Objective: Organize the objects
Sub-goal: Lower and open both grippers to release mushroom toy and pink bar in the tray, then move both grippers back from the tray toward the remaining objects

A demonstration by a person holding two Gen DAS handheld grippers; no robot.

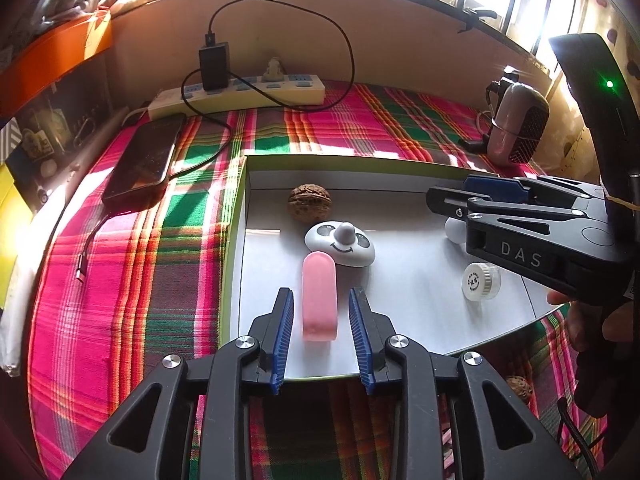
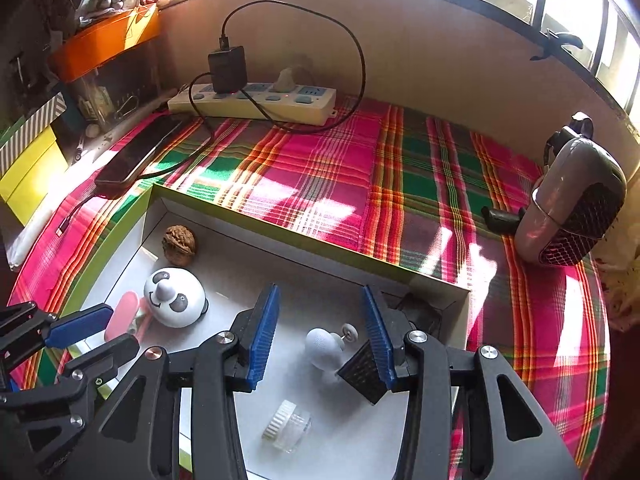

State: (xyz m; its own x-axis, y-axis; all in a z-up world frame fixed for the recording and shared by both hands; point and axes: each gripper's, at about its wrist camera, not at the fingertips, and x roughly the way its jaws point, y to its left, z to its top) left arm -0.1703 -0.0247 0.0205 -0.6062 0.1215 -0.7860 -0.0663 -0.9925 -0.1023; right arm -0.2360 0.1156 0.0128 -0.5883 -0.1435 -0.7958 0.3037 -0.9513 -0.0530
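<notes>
A shallow white box with a green rim (image 1: 234, 240) lies on the plaid cloth. My left gripper (image 1: 321, 293) is open over its near edge, and a pink capsule-shaped piece (image 1: 318, 272) lies between the blue pads with a gap on each side. Beyond it sit a panda figure (image 1: 340, 242) and a walnut (image 1: 310, 202). My right gripper (image 2: 320, 289) is open over the box's right half. A small white knobbed piece (image 2: 320, 346) lies between its pads, and a black mesh piece (image 2: 362, 372) rests by the right pad. A clear jar with a white lid (image 2: 288, 426) lies nearer.
On the plaid cloth (image 2: 328, 168) a power strip (image 2: 256, 100) with a charger runs along the back wall, and a phone (image 1: 144, 160) lies at the left. A grey mesh-fronted device (image 2: 572, 216) stands at the right. Another walnut (image 1: 519, 388) sits outside the box.
</notes>
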